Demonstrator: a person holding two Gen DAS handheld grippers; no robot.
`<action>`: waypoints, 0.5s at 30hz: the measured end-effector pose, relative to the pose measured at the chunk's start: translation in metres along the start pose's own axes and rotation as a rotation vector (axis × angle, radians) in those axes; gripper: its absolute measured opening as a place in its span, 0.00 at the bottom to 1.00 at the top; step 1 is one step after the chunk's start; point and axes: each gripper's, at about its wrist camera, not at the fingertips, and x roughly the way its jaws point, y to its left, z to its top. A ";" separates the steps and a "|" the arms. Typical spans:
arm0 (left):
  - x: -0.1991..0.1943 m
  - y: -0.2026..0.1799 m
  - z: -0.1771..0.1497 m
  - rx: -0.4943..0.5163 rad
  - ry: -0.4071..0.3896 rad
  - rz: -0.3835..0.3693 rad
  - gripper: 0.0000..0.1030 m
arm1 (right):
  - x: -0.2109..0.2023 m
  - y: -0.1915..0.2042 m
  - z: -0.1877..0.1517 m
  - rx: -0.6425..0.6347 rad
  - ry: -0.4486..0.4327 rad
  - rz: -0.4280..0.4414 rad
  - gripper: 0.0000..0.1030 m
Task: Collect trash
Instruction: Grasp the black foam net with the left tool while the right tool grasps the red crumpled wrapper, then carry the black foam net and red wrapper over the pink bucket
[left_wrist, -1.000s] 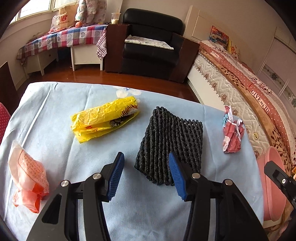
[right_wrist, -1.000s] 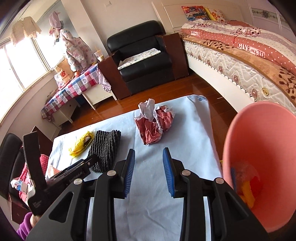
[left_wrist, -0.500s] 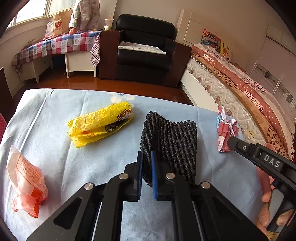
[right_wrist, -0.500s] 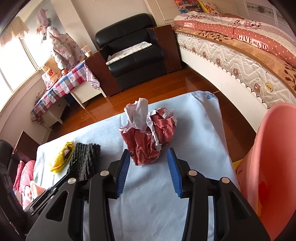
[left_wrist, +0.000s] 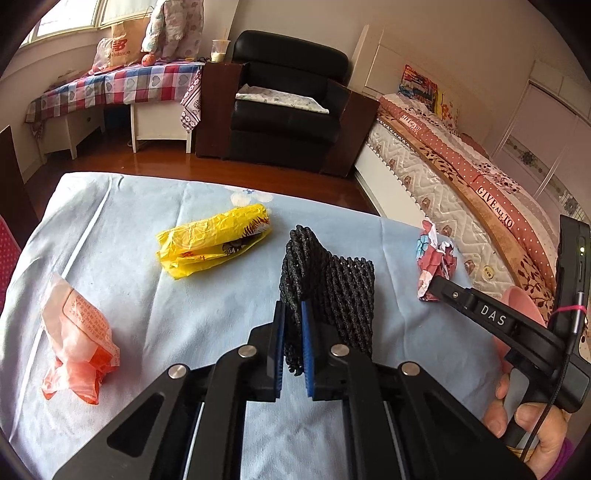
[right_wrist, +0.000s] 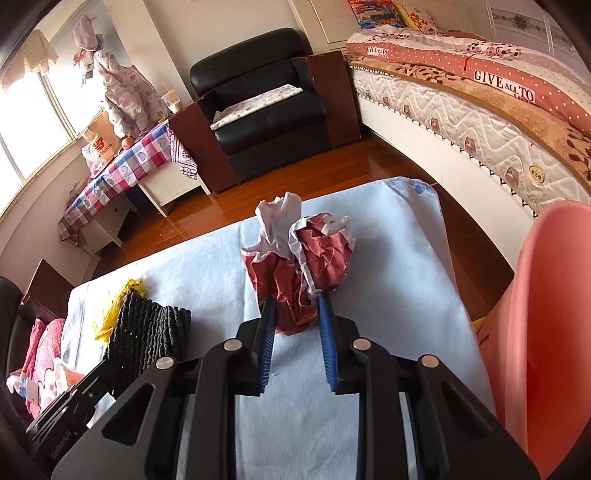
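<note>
My left gripper (left_wrist: 292, 332) is shut on the near edge of a black foam net (left_wrist: 332, 284), which is lifted and folded upward off the blue cloth. My right gripper (right_wrist: 297, 317) is shut on a crumpled red and white paper wad (right_wrist: 295, 258); the wad also shows in the left wrist view (left_wrist: 434, 258). The net also shows in the right wrist view (right_wrist: 144, 328). A yellow plastic bag (left_wrist: 212, 240) and an orange plastic bag (left_wrist: 77, 332) lie on the cloth to the left. A pink bin (right_wrist: 546, 332) stands at the table's right edge.
The table is covered with a light blue cloth (left_wrist: 122, 266). Behind it are a black armchair (left_wrist: 288, 107), a checkered side table (left_wrist: 110, 88) and a bed (left_wrist: 480, 192) on the right. A dark chair (right_wrist: 14, 325) stands at the table's left.
My left gripper closed on the black net and raised its edge. My right gripper moved up to the paper wad and closed on it.
</note>
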 end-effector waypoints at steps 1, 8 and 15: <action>-0.002 -0.001 -0.001 -0.001 0.000 -0.002 0.07 | -0.002 -0.001 0.000 -0.003 -0.001 0.003 0.23; -0.025 -0.003 -0.009 -0.002 -0.013 -0.022 0.07 | -0.036 0.000 -0.020 -0.031 -0.006 0.035 0.23; -0.051 -0.012 -0.021 0.010 -0.029 -0.032 0.07 | -0.080 0.003 -0.045 -0.090 -0.028 0.055 0.23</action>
